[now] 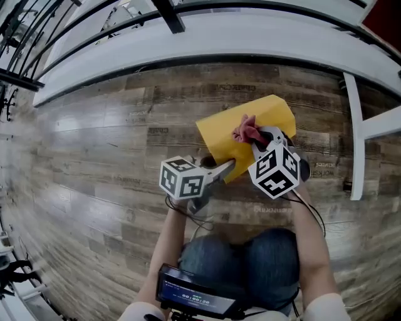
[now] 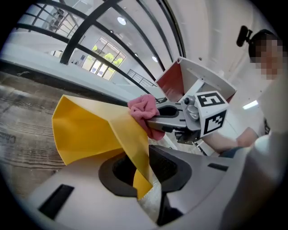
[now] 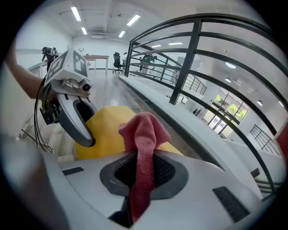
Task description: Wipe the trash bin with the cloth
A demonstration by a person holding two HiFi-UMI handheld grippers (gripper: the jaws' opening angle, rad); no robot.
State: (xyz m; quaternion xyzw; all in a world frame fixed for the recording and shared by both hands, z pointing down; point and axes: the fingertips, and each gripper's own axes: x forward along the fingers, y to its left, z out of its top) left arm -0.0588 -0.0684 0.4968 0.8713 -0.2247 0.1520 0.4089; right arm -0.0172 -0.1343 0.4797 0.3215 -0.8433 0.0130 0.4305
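Bare wooden floor lies all round you, with a white ledge and dark railing on the far side. Your left gripper has its jaws slightly apart, with the near wall of the yellow trash bin between them. Your right gripper has its jaws clamped on the pink cloth, which is bunched against the bin's top.

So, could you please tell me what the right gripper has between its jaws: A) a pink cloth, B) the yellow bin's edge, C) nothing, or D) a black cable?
A: the right gripper is shut on the pink cloth, which bunches up above its jaws.
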